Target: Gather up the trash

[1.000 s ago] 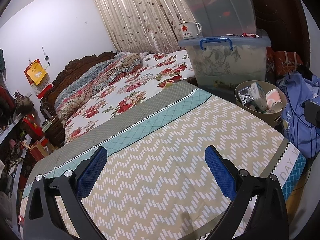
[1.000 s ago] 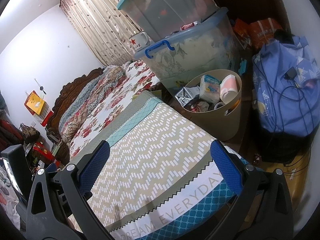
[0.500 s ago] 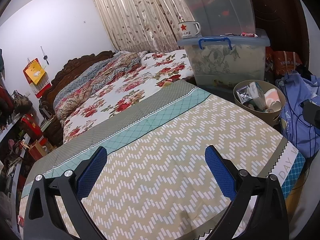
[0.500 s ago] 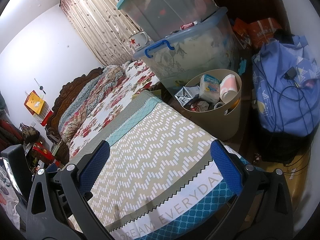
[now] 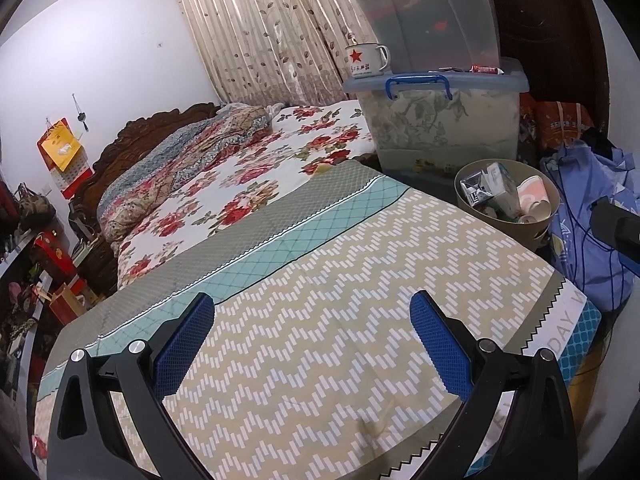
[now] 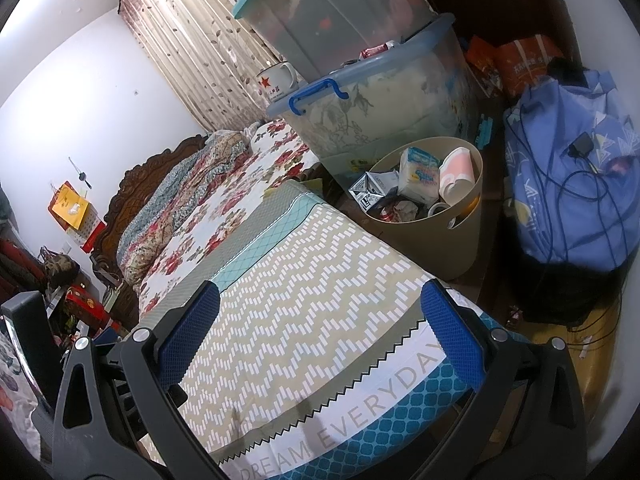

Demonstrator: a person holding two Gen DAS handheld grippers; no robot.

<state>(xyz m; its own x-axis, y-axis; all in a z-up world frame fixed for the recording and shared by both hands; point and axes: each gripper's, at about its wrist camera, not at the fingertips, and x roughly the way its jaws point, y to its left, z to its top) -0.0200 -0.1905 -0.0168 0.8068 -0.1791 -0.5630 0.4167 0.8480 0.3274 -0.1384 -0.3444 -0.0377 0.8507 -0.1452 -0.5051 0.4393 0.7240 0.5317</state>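
In the left wrist view we hold the left gripper wide open and empty above the zigzag cover, the trash bin beside its far corner, and in the right wrist view the right gripper is equally wide, empty, the bin full of trash.

The bedspread lies flat and bare ahead. Past its corner, stacked storage boxes and a blue bag hem in the full bin.
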